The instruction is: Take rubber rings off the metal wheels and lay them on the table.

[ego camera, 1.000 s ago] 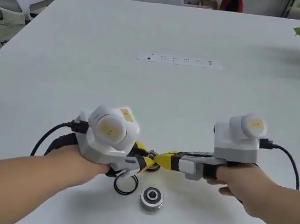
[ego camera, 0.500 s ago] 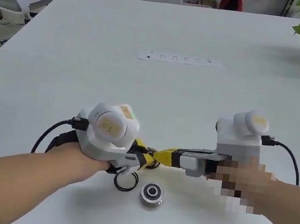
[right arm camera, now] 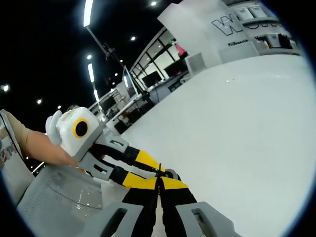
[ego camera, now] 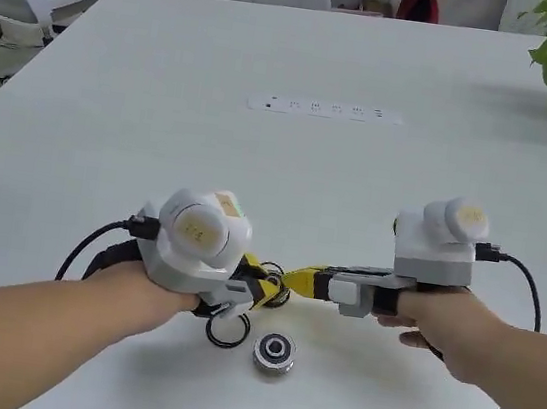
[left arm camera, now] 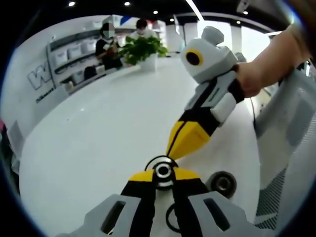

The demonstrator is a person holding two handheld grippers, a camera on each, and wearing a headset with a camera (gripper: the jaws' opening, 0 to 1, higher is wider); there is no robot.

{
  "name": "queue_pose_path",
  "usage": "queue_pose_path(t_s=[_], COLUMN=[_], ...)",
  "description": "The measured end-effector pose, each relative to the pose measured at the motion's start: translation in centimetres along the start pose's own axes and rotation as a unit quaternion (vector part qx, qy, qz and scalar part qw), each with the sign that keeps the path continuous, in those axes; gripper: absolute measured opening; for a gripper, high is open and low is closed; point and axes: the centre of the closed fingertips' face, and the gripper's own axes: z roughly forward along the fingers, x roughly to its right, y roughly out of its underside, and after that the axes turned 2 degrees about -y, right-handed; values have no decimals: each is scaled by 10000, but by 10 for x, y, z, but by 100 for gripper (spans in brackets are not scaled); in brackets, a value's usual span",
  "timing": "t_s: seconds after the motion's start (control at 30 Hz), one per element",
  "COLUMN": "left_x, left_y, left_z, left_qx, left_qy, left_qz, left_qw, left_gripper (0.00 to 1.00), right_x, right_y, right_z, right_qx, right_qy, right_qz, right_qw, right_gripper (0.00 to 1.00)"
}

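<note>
Working low over the white counter (ego camera: pixel 166 100). Holding the left tool (left arm camera: pixel 164 178) narrowed around a metal wheel (left arm camera: pixel 163 170), just above the surface. Keeping the right tool (right arm camera: pixel 158 182) pinched together, seemingly on that wheel's rubber ring (left arm camera: pixel 159 160). Probably best: gripping the wheel firmly, rolling the rubber sideways over the rim, never yanking. Steering clear of the bare wheel (ego camera: pixel 274 350) and loose ring (ego camera: pixel 224 331) lying close beneath.

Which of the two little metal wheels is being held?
The wheel in the left gripper; the other wheel lies loose on the table.
</note>
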Motion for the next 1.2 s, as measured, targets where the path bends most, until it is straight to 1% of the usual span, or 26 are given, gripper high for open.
queue_pose_path(t_s=[0.17, 0.33, 0.4, 0.5, 0.6, 0.77, 0.9, 1.03, 1.2], left_x=[1, 2, 2, 5, 7, 11, 13, 12, 10], left_y=[0, -2, -1, -3, -5, -9, -15, -20, -20], left_z=[0, -2, -3, -6, -10, -17, -25, -36, -48], left_qx=[-14, -23, -44, -13, 44, 149, 274, 419, 487], left_qy=[85, 87, 104, 176, 214, 298, 349, 363, 352], left_qz=[7, -22, 43, 57, 8, 15, 111, 131, 92], left_qw=[10000, 10000, 9999, 9998, 9998, 9994, 9990, 9984, 9981], left_gripper=[13, 14, 14, 15, 17, 19, 22, 25, 27], right_x=[-3, -7, -8, -9, -9, -11, -13, -16, -20], right_y=[3, 2, 2, 0, -2, -4, -6, -10, -12], right_z=[0, 1, 1, 0, 0, -2, -4, -5, -6], right_qx=[-47, -39, -37, -18, 8, 42, 85, 143, 172], right_qy=[38, 43, 37, 41, 47, 38, 24, -2, -32], right_qz=[8, -12, -18, -27, -23, -5, -1, 6, 2], right_qw=[10000, 10000, 10000, 10000, 10000, 10000, 10000, 9999, 9998], right_gripper=[0, 0, 0, 0, 0, 0, 0, 0, 0])
